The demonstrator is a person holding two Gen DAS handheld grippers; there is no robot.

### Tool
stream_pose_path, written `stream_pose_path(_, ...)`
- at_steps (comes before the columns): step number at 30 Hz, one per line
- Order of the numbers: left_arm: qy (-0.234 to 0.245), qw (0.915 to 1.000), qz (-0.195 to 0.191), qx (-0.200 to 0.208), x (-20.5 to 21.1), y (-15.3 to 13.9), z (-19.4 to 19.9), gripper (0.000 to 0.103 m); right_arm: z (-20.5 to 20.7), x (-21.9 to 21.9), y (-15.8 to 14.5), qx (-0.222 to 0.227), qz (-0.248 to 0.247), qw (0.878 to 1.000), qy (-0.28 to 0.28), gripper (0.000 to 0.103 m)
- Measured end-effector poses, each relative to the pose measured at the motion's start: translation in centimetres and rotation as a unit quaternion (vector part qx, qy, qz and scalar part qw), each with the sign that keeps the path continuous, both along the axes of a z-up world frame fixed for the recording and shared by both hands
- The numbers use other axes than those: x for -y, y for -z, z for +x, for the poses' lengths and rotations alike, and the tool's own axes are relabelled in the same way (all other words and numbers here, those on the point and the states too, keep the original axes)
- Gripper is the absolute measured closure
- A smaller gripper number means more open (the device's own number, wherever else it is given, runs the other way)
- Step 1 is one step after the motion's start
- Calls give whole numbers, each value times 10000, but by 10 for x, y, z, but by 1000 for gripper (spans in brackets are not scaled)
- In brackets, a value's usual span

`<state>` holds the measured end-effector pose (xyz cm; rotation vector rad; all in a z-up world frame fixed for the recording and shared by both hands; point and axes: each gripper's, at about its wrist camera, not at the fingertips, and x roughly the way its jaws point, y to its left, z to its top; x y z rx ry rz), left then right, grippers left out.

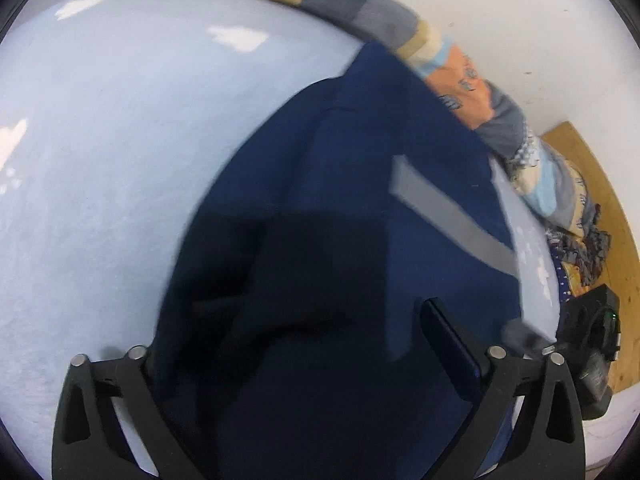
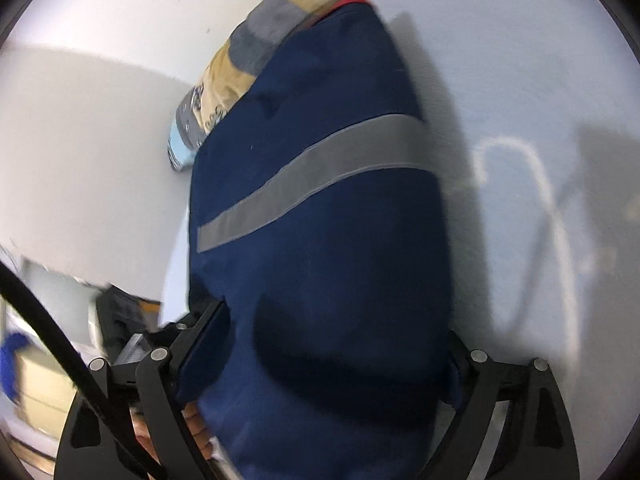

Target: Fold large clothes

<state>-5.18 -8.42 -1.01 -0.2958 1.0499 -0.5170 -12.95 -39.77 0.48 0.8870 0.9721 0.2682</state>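
Observation:
A large navy blue garment (image 1: 340, 208) with a grey reflective stripe (image 1: 448, 216) lies on a pale blue surface (image 1: 120, 160). My left gripper (image 1: 304, 344) is spread wide just above it; the cloth fills the gap between the fingers (image 1: 448, 336), and the left finger is hidden by fabric. In the right wrist view the same garment (image 2: 320, 240) with its stripe (image 2: 312, 176) fills the gap of my right gripper (image 2: 336, 344). Both fingers (image 2: 204, 336) sit wide apart at the garment's sides.
A patterned quilt (image 1: 352, 4) lies bunched along the far edge by the white wall (image 1: 540, 20). A wooden board (image 1: 600, 208) and dark device (image 1: 592, 332) are at right. A black cable (image 2: 48, 320) and boxes (image 2: 36, 380) are at lower left.

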Motion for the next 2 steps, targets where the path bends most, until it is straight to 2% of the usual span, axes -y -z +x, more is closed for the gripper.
stream_pose_path(2, 30, 9997, 200, 127, 8, -5, -6, 27, 2, -12, -8, 61, -576, 9982, -147, 23)
